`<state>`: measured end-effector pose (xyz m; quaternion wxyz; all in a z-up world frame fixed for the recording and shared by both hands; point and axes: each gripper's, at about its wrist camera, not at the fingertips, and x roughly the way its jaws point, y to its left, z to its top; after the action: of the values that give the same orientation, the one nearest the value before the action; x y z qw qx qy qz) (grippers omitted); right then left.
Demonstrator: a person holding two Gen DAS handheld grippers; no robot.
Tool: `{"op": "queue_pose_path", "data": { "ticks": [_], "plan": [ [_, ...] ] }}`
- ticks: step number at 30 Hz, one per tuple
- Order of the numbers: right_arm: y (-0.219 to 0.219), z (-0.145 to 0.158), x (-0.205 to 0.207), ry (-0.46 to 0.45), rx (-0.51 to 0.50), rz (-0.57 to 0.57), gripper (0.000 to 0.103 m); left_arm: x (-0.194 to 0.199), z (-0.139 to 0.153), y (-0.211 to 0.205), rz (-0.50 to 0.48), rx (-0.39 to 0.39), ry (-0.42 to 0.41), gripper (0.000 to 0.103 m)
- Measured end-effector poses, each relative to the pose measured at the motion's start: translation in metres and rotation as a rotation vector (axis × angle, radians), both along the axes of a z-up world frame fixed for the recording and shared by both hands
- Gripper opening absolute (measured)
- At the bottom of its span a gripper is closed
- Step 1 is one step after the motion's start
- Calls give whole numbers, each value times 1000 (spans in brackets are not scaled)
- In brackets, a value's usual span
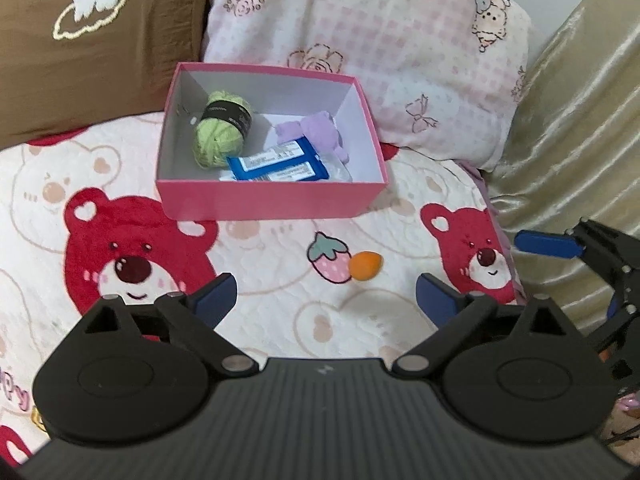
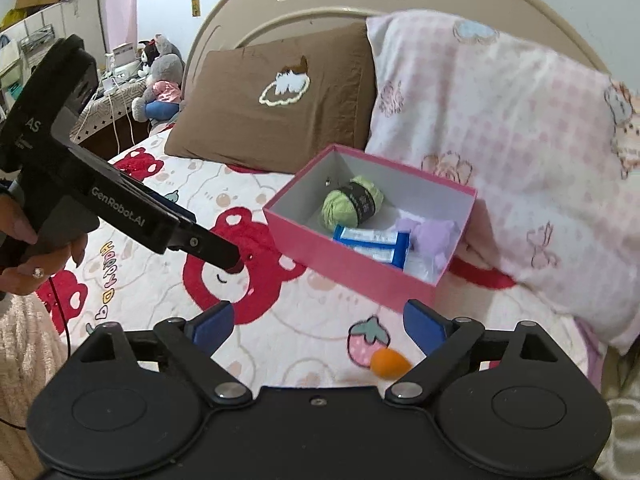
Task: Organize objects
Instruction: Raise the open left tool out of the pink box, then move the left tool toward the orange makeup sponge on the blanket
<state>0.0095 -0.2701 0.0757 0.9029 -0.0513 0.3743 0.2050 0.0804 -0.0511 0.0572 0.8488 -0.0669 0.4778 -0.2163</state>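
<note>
A pink box sits on the bear-print bedspread. It holds a green yarn ball, a blue packet and a purple plush. A small orange egg-shaped sponge lies on the bedspread in front of the box. My left gripper is open and empty, with the sponge just beyond its fingertips. My right gripper is open and empty, with the sponge near its right finger.
A brown pillow and a pink checked pillow lean behind the box. A gold cover lies to the right. The left gripper body shows in the right wrist view. A bedside table with plush toys stands far left.
</note>
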Motion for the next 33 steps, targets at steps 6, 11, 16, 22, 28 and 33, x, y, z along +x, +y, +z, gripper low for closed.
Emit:
{"op": "queue_pose_path", "data": {
  "ticks": [6, 11, 16, 22, 28, 33],
  "plan": [
    [-10, -20, -2, 51, 3, -36, 94, -7, -12, -11, -30, 28, -17, 97],
    [-22, -34, 1, 111, 64, -75, 94, -7, -25, -20, -46, 37, -2, 97],
    [-24, -47, 2, 116, 53, -92, 94, -4, -38, -27, -42, 36, 2, 97],
    [-27, -62, 5, 123, 38, -124, 100, 4, -58, -34, -32, 39, 14, 99],
    [-35, -74, 15, 115, 53, -156, 100, 5, -74, -44, -33, 42, -64, 102],
    [-38, -92, 21, 98, 96, -141, 100, 11, -86, -48, -7, 35, -101, 103]
  ]
}}
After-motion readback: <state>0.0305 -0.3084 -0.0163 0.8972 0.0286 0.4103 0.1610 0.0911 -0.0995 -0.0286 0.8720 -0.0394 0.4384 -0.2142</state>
